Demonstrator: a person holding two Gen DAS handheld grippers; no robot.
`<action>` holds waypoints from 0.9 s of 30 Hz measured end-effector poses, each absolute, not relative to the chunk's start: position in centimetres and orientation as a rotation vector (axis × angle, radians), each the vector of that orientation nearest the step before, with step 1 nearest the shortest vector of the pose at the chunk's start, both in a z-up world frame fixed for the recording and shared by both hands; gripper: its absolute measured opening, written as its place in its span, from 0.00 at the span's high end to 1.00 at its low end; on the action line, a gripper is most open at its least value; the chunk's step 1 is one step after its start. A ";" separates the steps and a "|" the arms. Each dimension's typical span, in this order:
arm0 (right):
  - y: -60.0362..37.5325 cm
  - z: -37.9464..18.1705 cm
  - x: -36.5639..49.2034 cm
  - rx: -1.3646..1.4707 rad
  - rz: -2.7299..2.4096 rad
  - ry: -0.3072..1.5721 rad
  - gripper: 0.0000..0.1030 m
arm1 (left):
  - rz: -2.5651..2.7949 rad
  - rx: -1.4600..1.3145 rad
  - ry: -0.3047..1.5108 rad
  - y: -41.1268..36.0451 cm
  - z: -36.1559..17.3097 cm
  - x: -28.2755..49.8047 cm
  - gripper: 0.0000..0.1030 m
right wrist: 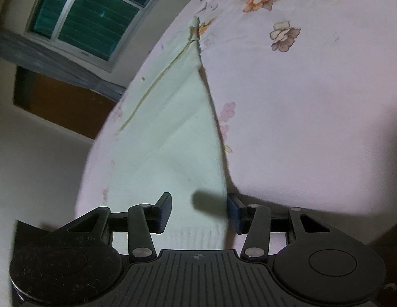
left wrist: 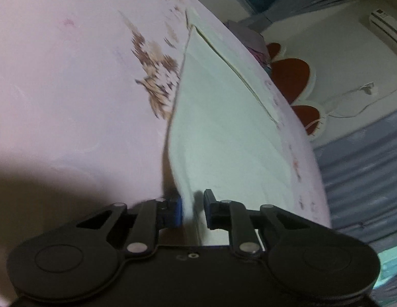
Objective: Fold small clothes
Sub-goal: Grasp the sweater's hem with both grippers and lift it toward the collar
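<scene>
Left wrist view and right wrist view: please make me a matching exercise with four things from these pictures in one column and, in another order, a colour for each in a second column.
Things
1. knit garment
2. bedsheet
3. window
4. petal-shaped wall decoration

Colours
A. dark red with a pale border
B. very pale green
C. light pink with printed flowers
D. dark teal panes in a white frame

Right pairs: 1-B, 2-C, 3-D, 4-A
</scene>
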State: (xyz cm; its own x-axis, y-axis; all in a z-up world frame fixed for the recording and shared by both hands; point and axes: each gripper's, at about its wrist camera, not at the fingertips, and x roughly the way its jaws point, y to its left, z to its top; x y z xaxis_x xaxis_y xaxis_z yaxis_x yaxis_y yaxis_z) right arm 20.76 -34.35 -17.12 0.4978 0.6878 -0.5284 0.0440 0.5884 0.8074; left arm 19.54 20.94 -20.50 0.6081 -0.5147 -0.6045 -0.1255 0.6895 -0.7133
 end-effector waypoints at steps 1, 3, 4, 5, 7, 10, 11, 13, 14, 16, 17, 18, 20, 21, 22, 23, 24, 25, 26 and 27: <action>-34.3 -17.3 20.9 0.878 0.468 0.996 0.66 | -0.270 -0.800 0.915 20.5 -20.6 19.5 0.84; -34.1 -17.7 20.6 0.873 0.478 1.018 0.83 | -0.273 -0.749 0.909 19.6 -20.4 19.4 0.84; -34.0 -17.9 20.4 0.871 0.487 1.026 0.95 | -0.272 -0.747 0.904 19.4 -20.5 19.2 0.88; -33.8 -18.0 20.0 0.873 0.497 1.033 0.95 | -0.261 -0.749 0.903 19.4 -20.6 19.2 0.95; -33.6 -17.8 19.8 0.866 0.494 1.015 0.97 | -0.251 -0.740 0.886 19.4 -20.6 19.4 0.96; -34.1 -16.5 19.8 0.889 0.501 0.943 0.97 | -0.261 -0.734 0.794 19.9 -19.2 18.9 0.96; -34.4 -15.9 19.8 0.902 0.519 0.907 0.97 | -0.263 -0.743 0.761 20.1 -18.8 18.6 0.96; -34.7 -15.1 19.5 0.892 0.536 0.861 0.97 | -0.219 -0.697 0.786 19.8 -19.0 18.5 0.96; -34.6 -15.2 19.5 0.851 0.518 0.875 0.97 | -0.195 -0.669 0.835 19.6 -19.8 18.8 0.96; -33.5 -16.6 20.1 0.747 0.462 1.003 0.97 | -0.189 -0.710 0.844 19.6 -20.5 18.8 0.96; -33.2 -16.9 20.2 0.731 0.460 1.017 0.97 | -0.187 -0.723 0.833 19.6 -20.2 18.8 0.96; -33.3 -16.5 20.2 0.741 0.466 0.996 0.97 | -0.189 -0.725 0.819 19.6 -19.7 18.8 0.96; -34.0 -14.9 20.4 0.796 0.485 0.917 0.97 | -0.210 -0.744 0.778 19.7 -18.4 19.1 0.96; -34.1 -13.6 20.8 0.790 0.495 0.878 0.97 | -0.215 -0.746 0.756 19.9 -17.5 19.5 0.96; -34.1 -12.5 21.3 0.774 0.508 0.848 0.97 | -0.224 -0.746 0.730 19.9 -16.5 20.1 0.96; -34.1 -11.1 22.1 0.756 0.523 0.815 0.97 | -0.233 -0.748 0.703 20.0 -15.5 20.8 0.96; -33.9 -9.6 23.2 0.740 0.531 0.784 0.97 | -0.242 -0.748 0.673 20.2 -14.3 21.9 0.96; -33.8 -8.8 24.0 0.731 0.537 0.762 0.97 | -0.248 -0.748 0.646 20.2 -13.2 22.9 0.96; -33.4 -7.5 25.4 0.726 0.545 0.734 0.97 | -0.256 -0.755 0.619 20.6 -12.3 23.8 0.96; -32.9 -6.3 26.9 0.722 0.551 0.709 0.97 | -0.268 -0.766 0.590 20.9 -11.3 25.6 0.96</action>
State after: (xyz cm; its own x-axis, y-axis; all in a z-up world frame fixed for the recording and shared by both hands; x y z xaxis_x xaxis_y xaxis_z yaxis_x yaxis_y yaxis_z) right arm 26.87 -32.90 -6.26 0.6393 0.6659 -0.3845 -0.2084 0.6313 0.7470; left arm 25.55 20.87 -11.32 0.8069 -0.4331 -0.4017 0.0177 0.6974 -0.7165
